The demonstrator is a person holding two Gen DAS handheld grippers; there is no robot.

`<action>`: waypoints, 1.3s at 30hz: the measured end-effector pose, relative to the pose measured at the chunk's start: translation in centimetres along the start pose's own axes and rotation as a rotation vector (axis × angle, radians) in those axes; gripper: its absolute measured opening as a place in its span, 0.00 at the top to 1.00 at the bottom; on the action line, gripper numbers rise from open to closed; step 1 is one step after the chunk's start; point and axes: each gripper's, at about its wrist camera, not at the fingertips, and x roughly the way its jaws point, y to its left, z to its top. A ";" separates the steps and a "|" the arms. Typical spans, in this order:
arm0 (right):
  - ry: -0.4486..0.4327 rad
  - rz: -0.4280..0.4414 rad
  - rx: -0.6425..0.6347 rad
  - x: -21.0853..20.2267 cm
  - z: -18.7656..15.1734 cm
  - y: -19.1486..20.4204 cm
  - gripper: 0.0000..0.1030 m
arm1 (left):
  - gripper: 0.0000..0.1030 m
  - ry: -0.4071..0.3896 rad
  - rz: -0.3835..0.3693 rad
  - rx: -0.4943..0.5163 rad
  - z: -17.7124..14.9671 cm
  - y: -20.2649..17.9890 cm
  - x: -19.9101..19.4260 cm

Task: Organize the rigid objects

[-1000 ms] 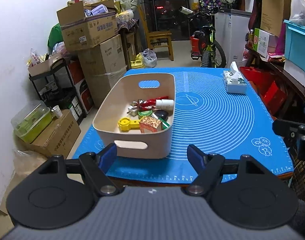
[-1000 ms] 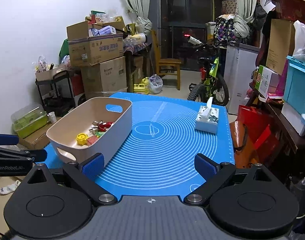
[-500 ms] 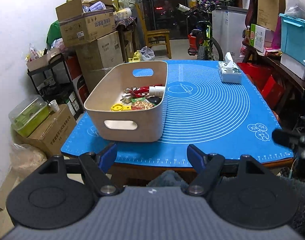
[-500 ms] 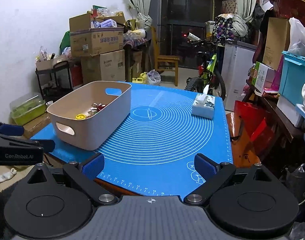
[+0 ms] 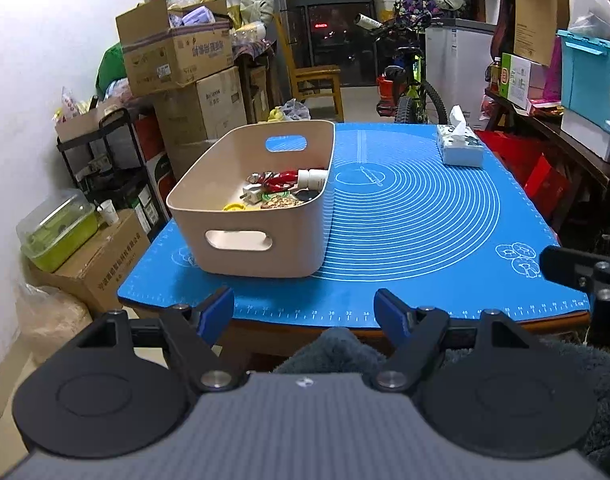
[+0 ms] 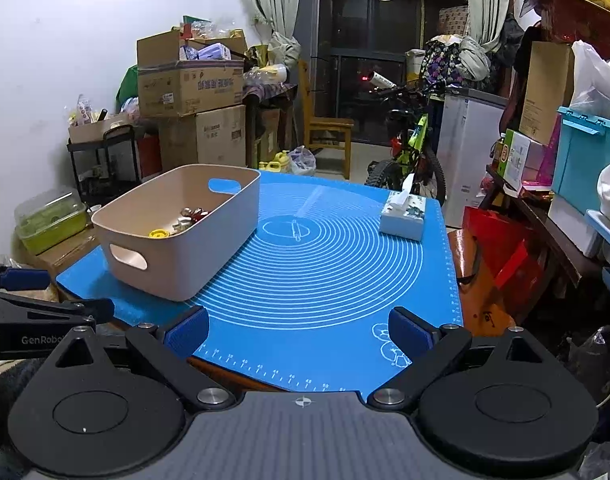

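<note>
A beige bin (image 5: 261,240) (image 6: 177,248) stands on the left part of the blue mat (image 5: 417,232) (image 6: 325,264). Inside it lie several small items: a white bottle (image 5: 312,178), red-handled pieces (image 5: 283,179), a yellow part (image 5: 233,207) (image 6: 159,234) and a patterned box (image 5: 280,202). My left gripper (image 5: 304,311) hangs open and empty just in front of the table's near edge, short of the bin. Over the mat's near edge my right gripper (image 6: 299,330) is open too, with nothing between its fingers.
A tissue box (image 5: 459,146) (image 6: 403,218) sits at the mat's far right. Dark fuzzy fabric (image 5: 337,350) shows below the table edge. Cardboard boxes (image 5: 177,60), a black rack (image 5: 105,168), a bicycle (image 6: 409,152) and a wooden chair (image 6: 329,136) ring the table.
Both grippers have drawn back and sunk toward the near table edge, so the bin and mat look farther and lower-angled. Their jaws stayed as wide as before.
</note>
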 end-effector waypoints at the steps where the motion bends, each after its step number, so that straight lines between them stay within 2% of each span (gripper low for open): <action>1: 0.001 0.000 -0.004 0.0 0.0 0.1 0.06 | 0.25 -0.003 0.000 0.004 -0.1 -0.1 -0.1; 39: 0.029 0.004 0.049 1.2 -0.6 -0.8 0.06 | 0.25 -0.003 -0.019 -0.045 -0.1 0.4 -0.1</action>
